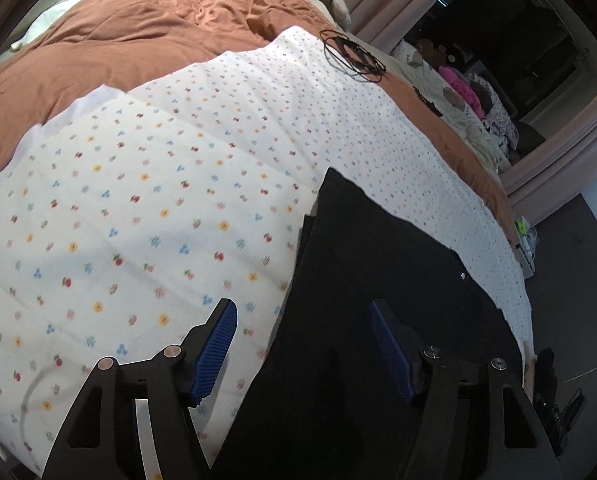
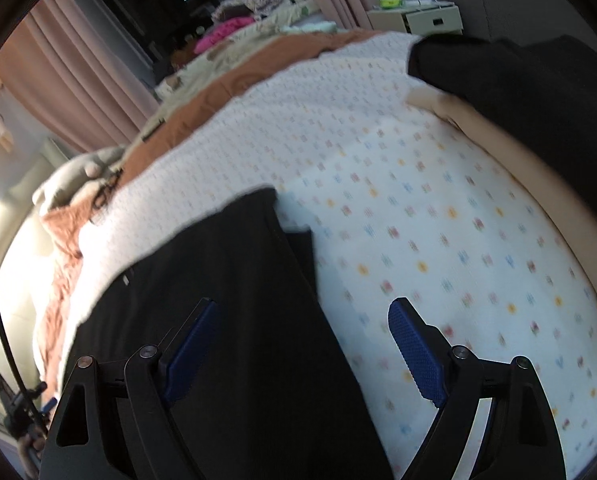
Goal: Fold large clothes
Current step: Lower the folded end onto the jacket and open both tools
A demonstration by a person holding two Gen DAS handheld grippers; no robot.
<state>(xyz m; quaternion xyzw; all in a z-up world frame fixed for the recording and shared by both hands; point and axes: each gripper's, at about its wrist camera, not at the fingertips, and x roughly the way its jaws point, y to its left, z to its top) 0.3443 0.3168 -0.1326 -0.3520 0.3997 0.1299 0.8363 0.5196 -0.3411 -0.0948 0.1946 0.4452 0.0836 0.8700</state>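
Black garment [image 1: 378, 280] is spread flat on the flowered bed cover [image 1: 138, 200]; both claws, left claw [image 1: 302, 348] and right claw [image 2: 302, 348], are held spread and empty above it, so several layers could be bunched by a careless pinch

Black garment [image 1: 378, 280] lies flat on the bed, atop a white sheet with small floral print. Layered edges are visible along one side. A small pale tag or button shows near the opposite edge.
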